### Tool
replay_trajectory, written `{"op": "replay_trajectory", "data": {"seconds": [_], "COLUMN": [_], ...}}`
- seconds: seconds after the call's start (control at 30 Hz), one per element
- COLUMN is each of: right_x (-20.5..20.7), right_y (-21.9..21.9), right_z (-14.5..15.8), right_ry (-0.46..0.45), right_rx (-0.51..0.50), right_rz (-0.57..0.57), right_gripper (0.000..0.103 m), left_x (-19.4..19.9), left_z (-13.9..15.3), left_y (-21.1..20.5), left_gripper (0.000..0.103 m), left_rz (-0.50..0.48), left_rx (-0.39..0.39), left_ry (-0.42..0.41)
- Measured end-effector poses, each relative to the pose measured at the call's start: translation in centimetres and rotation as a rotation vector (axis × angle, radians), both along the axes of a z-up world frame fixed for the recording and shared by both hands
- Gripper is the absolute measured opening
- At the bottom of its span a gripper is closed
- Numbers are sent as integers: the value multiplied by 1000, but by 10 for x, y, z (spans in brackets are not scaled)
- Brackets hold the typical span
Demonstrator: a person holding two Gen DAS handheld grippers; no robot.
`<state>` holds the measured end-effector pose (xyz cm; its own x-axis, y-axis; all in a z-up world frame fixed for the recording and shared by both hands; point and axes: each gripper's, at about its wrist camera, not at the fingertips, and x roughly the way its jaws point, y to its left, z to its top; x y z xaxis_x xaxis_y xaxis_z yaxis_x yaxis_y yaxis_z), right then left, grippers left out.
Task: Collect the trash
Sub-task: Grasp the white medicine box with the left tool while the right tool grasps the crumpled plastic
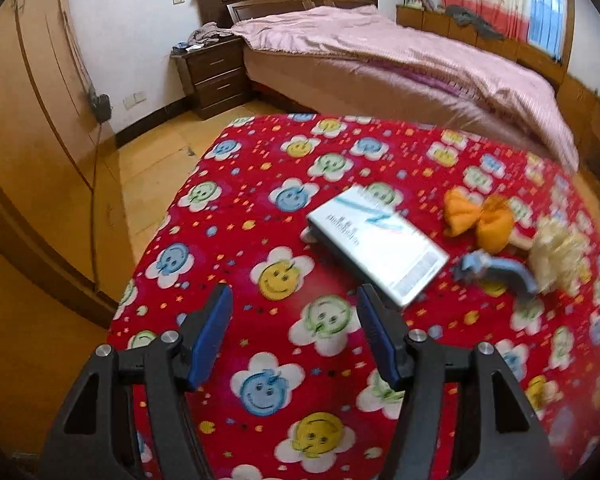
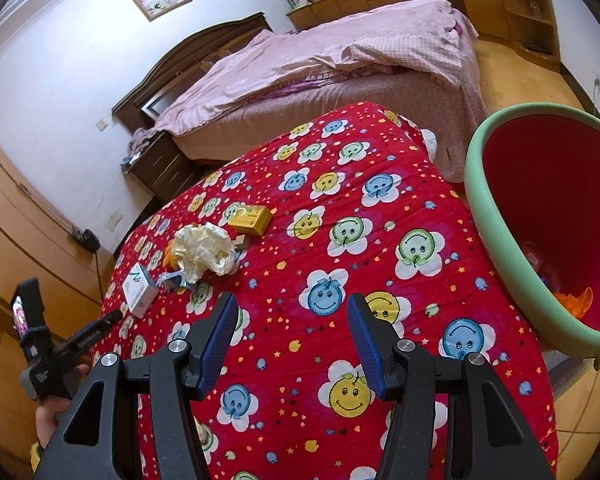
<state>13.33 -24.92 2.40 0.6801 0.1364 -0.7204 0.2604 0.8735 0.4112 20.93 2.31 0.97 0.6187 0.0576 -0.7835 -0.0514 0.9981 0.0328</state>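
On the red flower-print blanket (image 1: 260, 184) lie a white box (image 1: 376, 248), an orange bow-shaped wrapper (image 1: 480, 220), a blue-grey scrap (image 1: 496, 272) and a crumpled cream plastic wad (image 1: 556, 256). My left gripper (image 1: 294, 296) is open and empty, just short of the white box. The right wrist view shows the white box (image 2: 138, 288), the cream wad (image 2: 204, 252), a yellow box (image 2: 252, 220) and the left gripper (image 2: 108, 320) close to the white box. My right gripper (image 2: 292, 304) hovers open and empty over the blanket (image 2: 380, 152).
A green bin with a red inside (image 2: 496, 216) stands at the blanket's right edge, with orange trash (image 2: 576, 300) in it. Behind are a bed with a pink cover (image 1: 380, 52), a dark nightstand (image 1: 216, 76), a wooden wardrobe (image 1: 32, 92) and wooden floor (image 1: 156, 160).
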Motion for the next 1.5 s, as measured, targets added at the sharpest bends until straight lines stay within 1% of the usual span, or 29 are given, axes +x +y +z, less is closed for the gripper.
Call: {"op": "replay_trajectory", "data": {"seconds": [0.07,0.13,0.2,0.33,0.4,0.47,0.57,0.63,0.7,0.8,0.93,1.03,1.07,1.13,1.2,1.3,1.5], "right_x": [1,2,2,1,-1,-1,0,1,1,3,5,7,8,10,13,18,42], "right_y": [0,0,0,-3,-5,-7,-8,-7,-5,-1,2,4,5,7,10,15,33], "right_z": [-2,-3,-5,-8,-10,-12,-14,-15,-16,-18,-20,-21,-21,-20,-17,-13,-12], "right_ry": [5,9,11,18,20,23,28,28,27,28,35,41,44,48,47,43,38], "right_rx": [1,2,5,-3,-4,1,1,-1,-9,-15,-18,-21,-24,-28,-38,-62,-88], "right_rz": [1,2,4,-13,-21,-24,-22,-15,-2,16,28,34,37,42,45,53,79], "right_gripper": [58,58,58,58,58,58,58,58,58,58,58,58,58,58,58,58,58], "left_x": [0,4,13,31,40,46,52,56,59,57,56,54,53,51,47,42,34], "left_z": [7,11,11,1,-5,-9,-13,-17,-24,-26,-28,-27,-27,-25,-23,-23,-24], "left_y": [-3,-9,-17,-27,-32,-35,-41,-46,-53,-57,-54,-53,-53,-52,-47,-39,-34], "left_gripper": [64,64,64,64,64,64,65,65,65,65,65,65,64,58,55,55,54], "left_rz": [-4,-7,-1,27,51,67,81,70,50,25,22,-22,-40,-80,-96,-99,-99], "left_rx": [-36,-54,-63,-106,-105,-101,-119,-126,-105,-78,-98,-85,-83,-80,-106,-155,-211], "left_ry": [-17,-27,-13,30,43,46,40,48,72,48,41,42,42,37,29,13,-46]}}
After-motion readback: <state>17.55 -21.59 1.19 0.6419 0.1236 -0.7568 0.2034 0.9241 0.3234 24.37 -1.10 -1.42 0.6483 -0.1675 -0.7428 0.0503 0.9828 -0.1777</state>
